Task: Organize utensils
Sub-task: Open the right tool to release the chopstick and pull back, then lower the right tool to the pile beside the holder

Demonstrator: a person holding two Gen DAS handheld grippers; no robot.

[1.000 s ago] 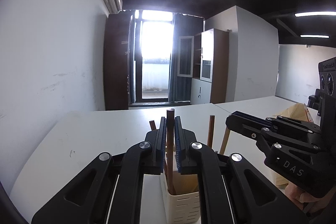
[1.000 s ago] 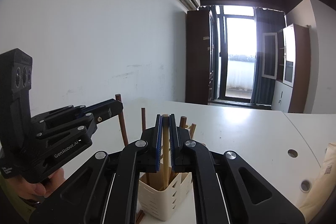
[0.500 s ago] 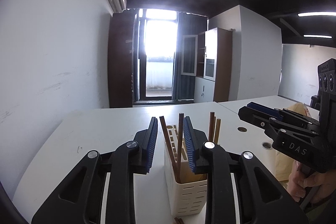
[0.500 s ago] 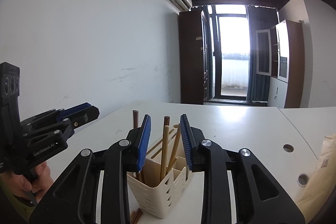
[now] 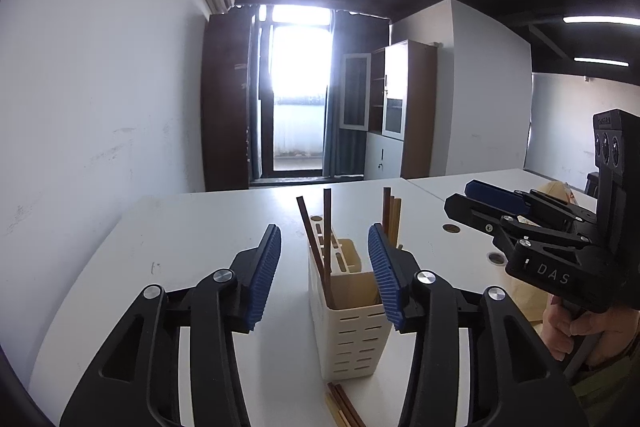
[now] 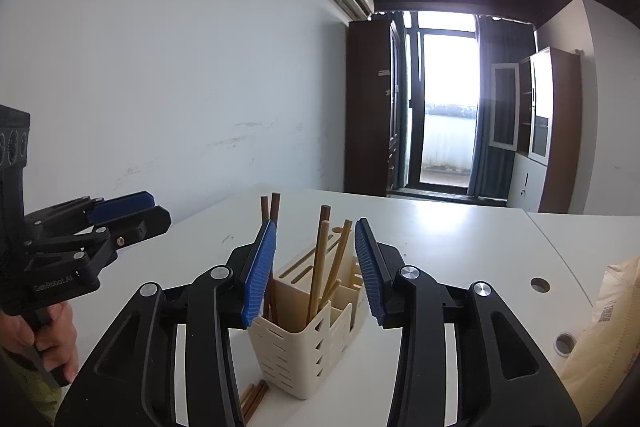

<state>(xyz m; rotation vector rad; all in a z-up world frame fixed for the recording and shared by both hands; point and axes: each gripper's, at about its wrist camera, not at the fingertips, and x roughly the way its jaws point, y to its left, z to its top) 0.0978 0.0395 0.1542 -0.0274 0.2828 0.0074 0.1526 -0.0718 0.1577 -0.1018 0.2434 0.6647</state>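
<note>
A cream slotted utensil holder (image 5: 352, 339) stands on the white table (image 5: 192, 251). Two dark chopsticks (image 5: 327, 223) lean in its near compartment and lighter ones (image 5: 394, 219) stand further back. My left gripper (image 5: 324, 227) is just in front of the holder with its jaws opening; its blue pads touch nothing. In the right wrist view the holder (image 6: 296, 355) holds light chopsticks (image 6: 320, 267) and dark ones (image 6: 274, 205). My right gripper (image 6: 316, 225) frames them, its jaws also opening and clear of the sticks. A few loose chopsticks (image 5: 344, 407) lie at the holder's foot.
Each gripper shows at the edge of the other's view, a hand (image 6: 52, 339) on its handle. A brown paper bag (image 6: 604, 339) sits at the table's right, near round cable holes (image 6: 540, 283). A white wall runs along the left.
Both grippers were shut on upright chopsticks a second ago. Their jaws have since spread, the sticks now stand free in the holder, and the left gripper has drawn back a little.
</note>
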